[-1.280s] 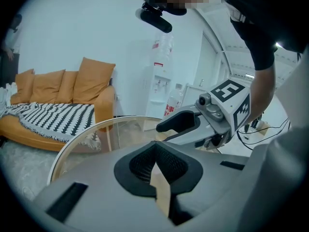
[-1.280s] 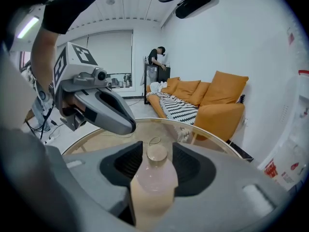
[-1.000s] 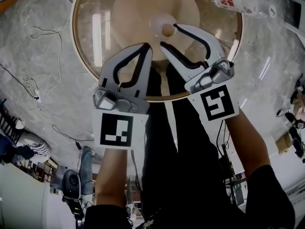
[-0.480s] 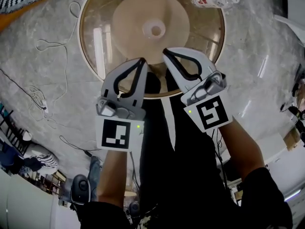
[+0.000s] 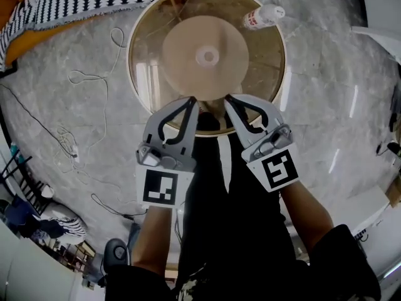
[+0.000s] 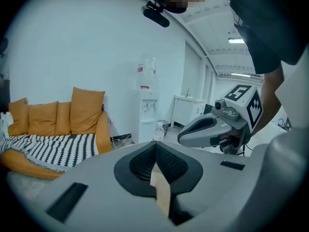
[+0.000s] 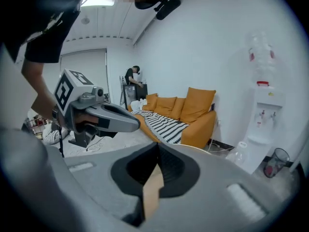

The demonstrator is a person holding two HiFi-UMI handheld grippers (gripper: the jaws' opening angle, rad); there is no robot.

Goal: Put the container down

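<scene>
The container is a clear plastic bottle (image 5: 262, 16) with a red label. It rests on the far right part of the round glass table (image 5: 141, 55), apart from both grippers. It also shows as a small clear bottle (image 6: 159, 129) in the left gripper view and as a bottle (image 7: 240, 153) in the right gripper view. My left gripper (image 5: 191, 100) and right gripper (image 5: 229, 99) hover side by side over the table's near rim. Both are shut with nothing between their jaws. Each gripper view shows its own jaws meeting at the tip, left gripper (image 6: 155, 144) and right gripper (image 7: 158, 146).
An orange sofa (image 6: 72, 112) with a striped blanket (image 5: 81, 2) stands beyond the table. Cables (image 5: 81, 77) trail over the marble floor at left. A water dispenser (image 7: 263, 115) and a waste basket (image 7: 275, 168) stand by the wall. A person (image 7: 131, 76) stands far back.
The right gripper's jaws have gone from wide open to shut. Both grippers have drawn back from the table's middle to its near rim. The bottle stays on the table.
</scene>
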